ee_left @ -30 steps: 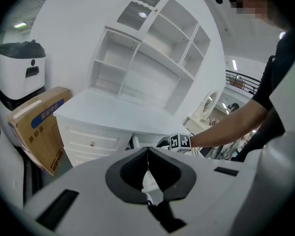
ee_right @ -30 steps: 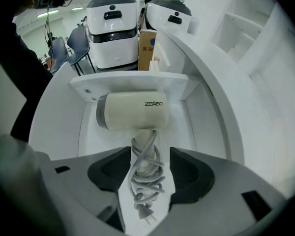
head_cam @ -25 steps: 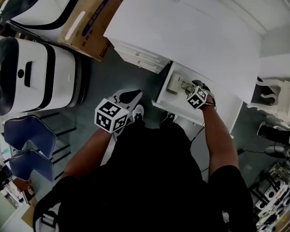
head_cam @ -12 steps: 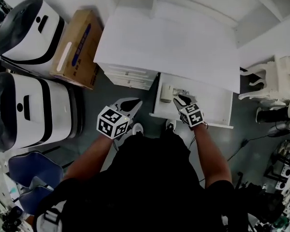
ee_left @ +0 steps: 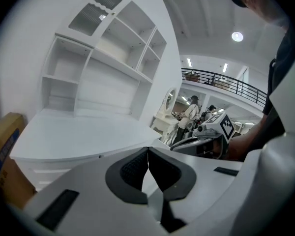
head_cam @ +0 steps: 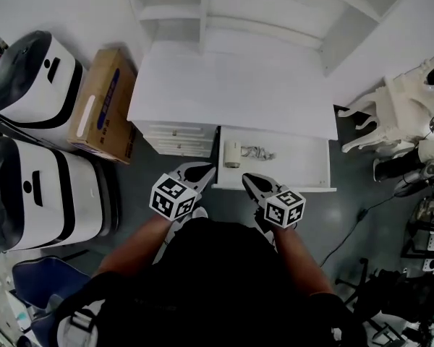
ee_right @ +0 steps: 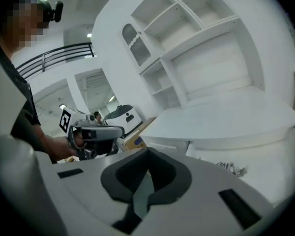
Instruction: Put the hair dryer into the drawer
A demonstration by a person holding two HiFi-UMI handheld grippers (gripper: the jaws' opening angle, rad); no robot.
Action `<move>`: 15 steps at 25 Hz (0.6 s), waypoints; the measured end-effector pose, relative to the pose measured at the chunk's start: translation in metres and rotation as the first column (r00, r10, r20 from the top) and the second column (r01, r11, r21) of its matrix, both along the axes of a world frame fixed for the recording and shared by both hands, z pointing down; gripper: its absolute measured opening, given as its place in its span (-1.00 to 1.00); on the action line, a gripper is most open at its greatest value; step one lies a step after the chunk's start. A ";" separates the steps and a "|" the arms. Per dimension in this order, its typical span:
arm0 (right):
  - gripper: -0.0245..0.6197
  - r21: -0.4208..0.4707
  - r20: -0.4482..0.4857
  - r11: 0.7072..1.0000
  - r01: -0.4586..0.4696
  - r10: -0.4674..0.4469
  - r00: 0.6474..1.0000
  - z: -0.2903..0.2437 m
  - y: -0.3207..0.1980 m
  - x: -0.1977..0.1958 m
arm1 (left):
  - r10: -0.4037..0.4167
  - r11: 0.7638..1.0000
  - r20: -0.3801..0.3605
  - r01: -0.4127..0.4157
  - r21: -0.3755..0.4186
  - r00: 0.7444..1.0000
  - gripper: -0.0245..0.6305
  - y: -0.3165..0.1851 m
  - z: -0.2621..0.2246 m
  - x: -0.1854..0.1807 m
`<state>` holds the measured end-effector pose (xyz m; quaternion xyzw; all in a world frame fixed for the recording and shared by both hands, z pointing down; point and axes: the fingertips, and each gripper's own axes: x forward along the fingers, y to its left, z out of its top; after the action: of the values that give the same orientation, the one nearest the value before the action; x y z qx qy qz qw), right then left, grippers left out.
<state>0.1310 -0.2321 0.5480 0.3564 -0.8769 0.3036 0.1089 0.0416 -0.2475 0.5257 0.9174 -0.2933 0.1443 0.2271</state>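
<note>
The white hair dryer (head_cam: 233,153) lies in the left end of the open white drawer (head_cam: 275,187), with its cord (head_cam: 259,152) bunched beside it. Both grippers hover in front of the drawer, close to my body and apart from the dryer. My left gripper (head_cam: 201,168) is shut with nothing in it; in the left gripper view its pads (ee_left: 137,166) meet at the tips. My right gripper (head_cam: 247,179) is also shut and empty, its jaws (ee_right: 146,157) touching. The cord (ee_right: 231,167) shows past them in the drawer.
The drawer belongs to a white desk (head_cam: 231,85) with a shelf unit (head_cam: 224,6) behind. A cardboard box (head_cam: 101,107) and two white-and-black machines (head_cam: 36,186) stand at the left. A white ornate chair (head_cam: 405,100) and floor cables sit at the right.
My right gripper has come up out of the drawer and back toward my body, leaving the hair dryer inside. The left gripper has risen slightly. The head view has pulled back.
</note>
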 end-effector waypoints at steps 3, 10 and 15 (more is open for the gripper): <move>-0.84 0.024 0.020 1.000 -0.006 0.005 1.000 -0.016 0.011 0.014 | 0.002 1.000 -0.004 -0.002 0.009 1.000 -0.89 0.005 -0.006 0.016; -0.85 0.069 0.035 0.997 -0.046 0.043 0.998 -0.048 0.037 0.070 | -0.008 0.999 -0.038 0.010 0.048 0.999 -0.89 0.028 -0.034 0.070; -0.85 0.086 0.068 0.993 -0.077 0.072 0.995 -0.059 0.057 0.108 | -0.023 0.998 -0.036 0.025 0.062 0.999 -0.89 0.059 -0.045 0.097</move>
<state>0.2391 -0.1754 0.4888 0.3833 -0.8786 0.2798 0.0528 0.1382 -0.1885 0.4804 0.9229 -0.3044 0.1161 0.2053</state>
